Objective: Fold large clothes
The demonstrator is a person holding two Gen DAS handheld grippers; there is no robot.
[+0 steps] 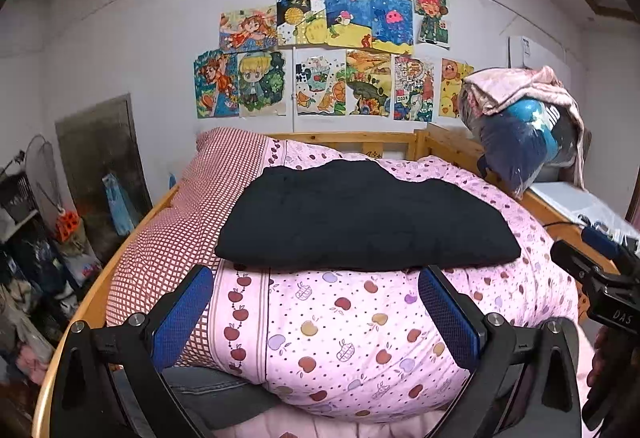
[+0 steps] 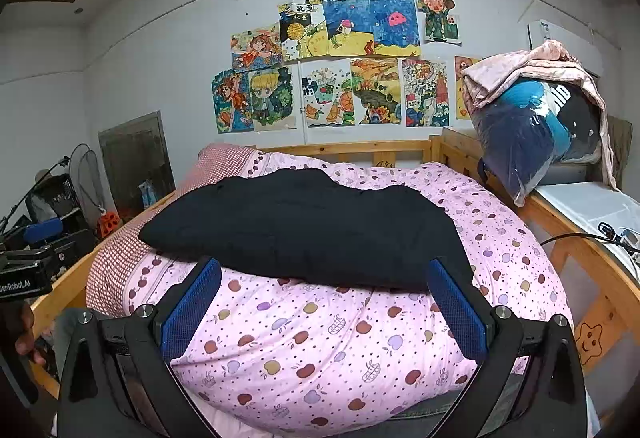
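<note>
A wooden-framed bed [image 1: 444, 150] fills the frame beneath a wall of drawings [image 1: 320, 50]; a pink apple-print quilt [image 1: 340, 330] covers it; the folded black garment [image 1: 360, 218] lies at centre frame on the quilt; the left gripper [image 1: 316, 318] and right gripper [image 2: 324, 314] hover near its lower edge, jaws spread wide, holding nothing.

In the right wrist view, the left gripper [image 2: 24, 274] bears white lettering "GenRobot.AI", its first letter cut by the frame edge; in the left wrist view, the right gripper [image 1: 600, 278] shows "DAS"; one wall drawing [image 2: 424, 94] reads "2024"
</note>
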